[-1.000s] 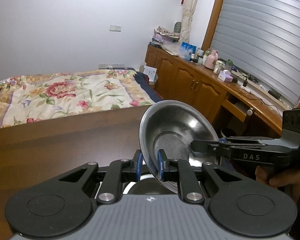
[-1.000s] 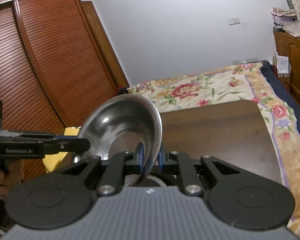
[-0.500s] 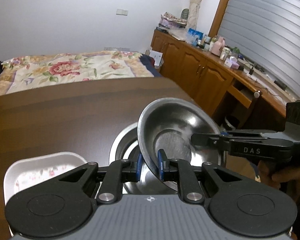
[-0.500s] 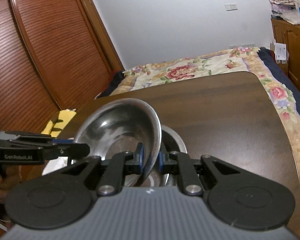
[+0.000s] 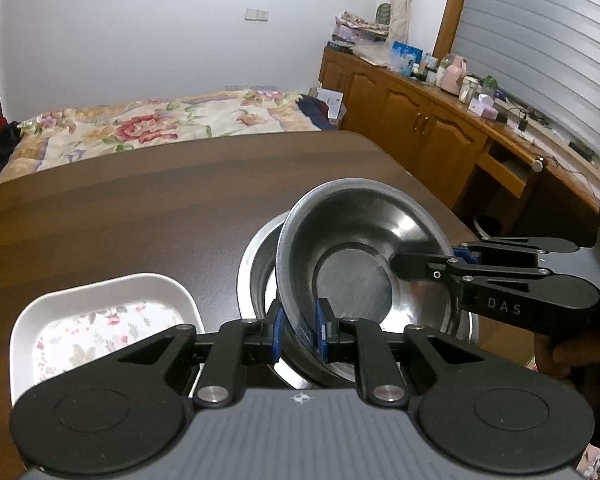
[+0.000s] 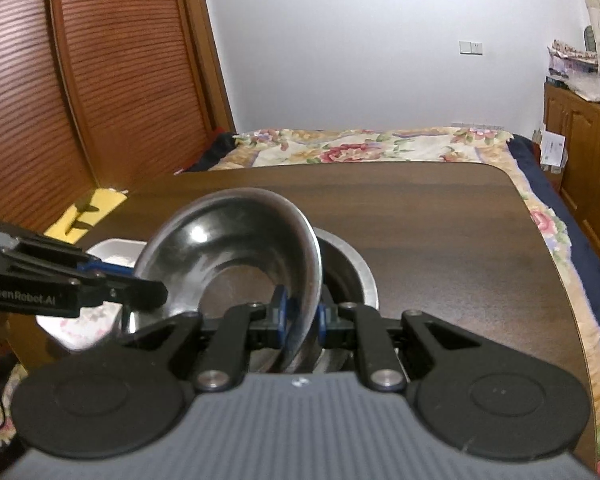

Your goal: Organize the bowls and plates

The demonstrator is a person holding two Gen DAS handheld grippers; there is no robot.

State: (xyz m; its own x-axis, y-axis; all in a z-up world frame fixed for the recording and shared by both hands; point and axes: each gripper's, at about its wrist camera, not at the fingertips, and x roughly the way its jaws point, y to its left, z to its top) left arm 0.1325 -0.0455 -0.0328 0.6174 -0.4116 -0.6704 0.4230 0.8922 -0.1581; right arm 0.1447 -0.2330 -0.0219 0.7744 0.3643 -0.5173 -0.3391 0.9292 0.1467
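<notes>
Steel bowl (image 5: 360,248) now lowered over 2nd bowl (image 5: 260,264); "GenRobot.AI" left gripper (image 5: 298,330) & "DAS" right gripper (image 6: 300,316) fingers clamp its rim.

floral bedspread (image 5: 148,128), wooden cabinets (image 5: 416,128), louvred wardrobe (image 6: 100,80)

- I'm seeing the held bowl (image 5: 364,248) showing polished, mirror-bright steel, its base duller.
- The lower bowl (image 6: 356,276) is gleaming likewise.
- The table (image 5: 140,208) is showing smooth, dark wood grain.
- The white plate (image 5: 100,320) is looking glossy, floral-printed.
- My tongs (image 5: 298,330) are looking matt black.
</notes>
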